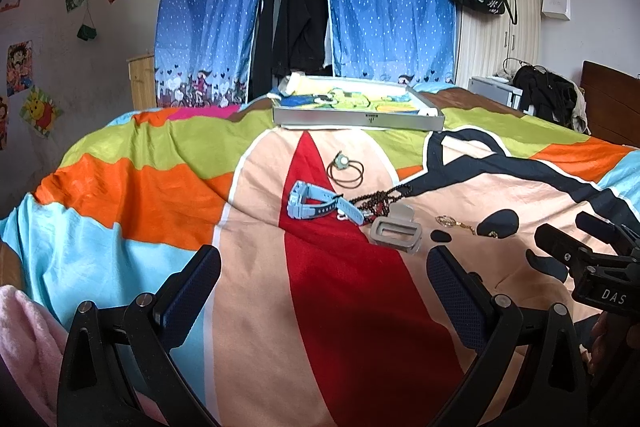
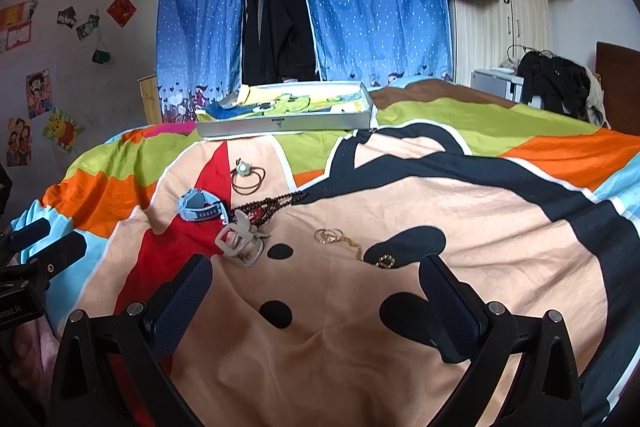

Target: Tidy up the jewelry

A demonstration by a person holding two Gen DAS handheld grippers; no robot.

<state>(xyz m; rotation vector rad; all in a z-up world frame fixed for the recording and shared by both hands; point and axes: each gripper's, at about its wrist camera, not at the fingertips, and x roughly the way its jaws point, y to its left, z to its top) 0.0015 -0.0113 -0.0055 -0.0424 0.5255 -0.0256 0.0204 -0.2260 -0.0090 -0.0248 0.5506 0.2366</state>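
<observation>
A: Near first. Left gripper (image 1: 324, 283) jaws spread wide, nothing between them, hovering over the bedspread (image 1: 340, 327). Right gripper (image 2: 316, 287) the same: wide, empty. Each gripper shows only partly at the edge of the other's view; a bit of a hand (image 1: 600, 343) is cut off bottom right.

B: Hard to read?

A: The small gold pieces. Gold rings on a chain (image 2: 338, 238), and another gold bit (image 2: 385, 261) lying on a black patch of the print, shape unclear. The dark bead necklace (image 2: 272, 207) is tangled and runs under the grey hair claw (image 2: 239, 241), so its ends are hidden.

B: Rest of the jewelry?

A: Mid-bed, clustered. Light blue watch (image 1: 316, 205) on its side, touching the beads. Brown hair tie with a pale flower (image 1: 345, 169) just beyond, apart from the others.

B: Room?

A: Open bedspread between the jaws and the cluster. Farther back, a shallow silver tray (image 1: 360, 119) near the bed's far edge, its contents only partly visible over the wall. Blue curtains (image 1: 208, 7) behind.
</observation>
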